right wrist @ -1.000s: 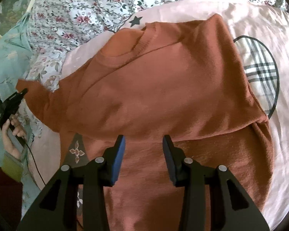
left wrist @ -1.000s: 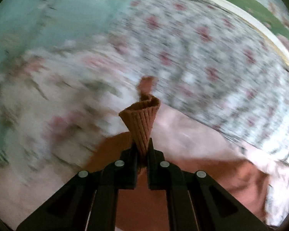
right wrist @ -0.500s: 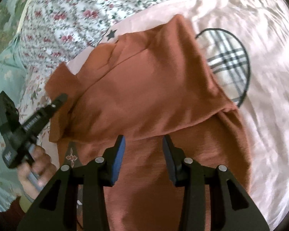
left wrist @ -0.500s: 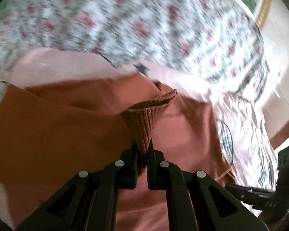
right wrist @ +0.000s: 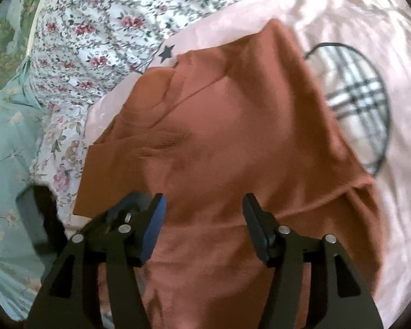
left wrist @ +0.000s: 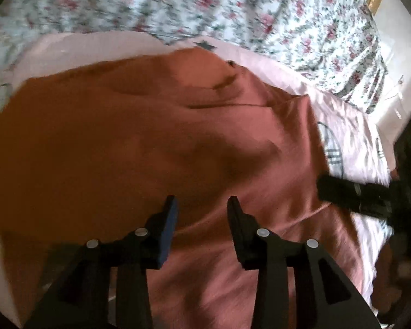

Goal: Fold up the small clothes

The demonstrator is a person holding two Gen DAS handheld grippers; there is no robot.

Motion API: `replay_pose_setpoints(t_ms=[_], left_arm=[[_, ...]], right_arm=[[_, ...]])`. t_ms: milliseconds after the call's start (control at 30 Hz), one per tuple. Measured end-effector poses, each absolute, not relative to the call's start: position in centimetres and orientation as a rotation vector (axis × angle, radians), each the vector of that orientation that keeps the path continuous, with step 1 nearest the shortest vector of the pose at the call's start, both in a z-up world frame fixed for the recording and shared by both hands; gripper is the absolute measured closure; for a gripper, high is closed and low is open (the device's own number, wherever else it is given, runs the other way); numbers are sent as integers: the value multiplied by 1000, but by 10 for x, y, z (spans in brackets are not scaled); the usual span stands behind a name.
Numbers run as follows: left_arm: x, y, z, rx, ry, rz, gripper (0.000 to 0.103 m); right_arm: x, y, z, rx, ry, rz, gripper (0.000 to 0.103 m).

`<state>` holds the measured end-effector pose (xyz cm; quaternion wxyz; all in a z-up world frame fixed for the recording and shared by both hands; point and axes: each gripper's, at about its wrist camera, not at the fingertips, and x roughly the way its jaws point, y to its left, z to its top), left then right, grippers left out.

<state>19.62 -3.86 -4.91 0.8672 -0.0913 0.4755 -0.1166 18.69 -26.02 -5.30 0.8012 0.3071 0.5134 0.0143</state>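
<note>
A rust-brown sweater (left wrist: 150, 137) lies spread on a pink cloth (left wrist: 96, 46), with its left sleeve folded across the body (right wrist: 139, 150). My left gripper (left wrist: 202, 205) hovers over the sweater's middle. Its jaws are opening and nothing is between them. My right gripper (right wrist: 204, 203) hangs over the lower part of the sweater (right wrist: 233, 137). Its jaws are also opening, with only the fabric below them. In the left wrist view the right gripper (left wrist: 356, 192) shows as a blurred black shape at the right edge of the sweater.
The pink cloth (right wrist: 342, 13) bears a plaid circle (right wrist: 356, 96) and a small black star (right wrist: 165, 52). Floral bedding (right wrist: 96, 27) lies beyond it, and teal flowered fabric (right wrist: 8, 137) to the left. A dark blurred shape (right wrist: 43, 211) sits beside the folded sleeve.
My left gripper carried the ribbed cuff from the left across the sweater, then let go and opened. The sleeve now lies folded over the body. My right gripper's jaws have widened.
</note>
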Motion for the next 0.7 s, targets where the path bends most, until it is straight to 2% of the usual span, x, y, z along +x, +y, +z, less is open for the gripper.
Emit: replay_pose_setpoints(t_ms=[100, 167, 367, 400, 433, 467, 500, 700], left_arm=[[169, 7, -42, -199, 986, -125, 60], [155, 40, -43, -213, 985, -14, 59], [140, 135, -61, -335, 1021, 257, 58], [142, 144, -64, -353, 1019, 271, 58], [145, 150, -65, -362, 1018, 280, 58], [149, 154, -67, -369, 1018, 282, 58], [154, 156, -69, -374, 1019, 281, 58], [184, 139, -75, -336, 1027, 227, 57]], right_arm=[[202, -255, -62, 721, 1101, 49, 36], [208, -253, -67, 744, 1099, 40, 30], [230, -244, -91, 750, 1139, -6, 31], [233, -240, -93, 739, 1147, 2, 34], [237, -234, -96, 719, 1163, 11, 53], [239, -230, -97, 704, 1183, 20, 77], [243, -226, -96, 706, 1194, 54, 88], [235, -235, -22, 652, 1008, 178, 92]])
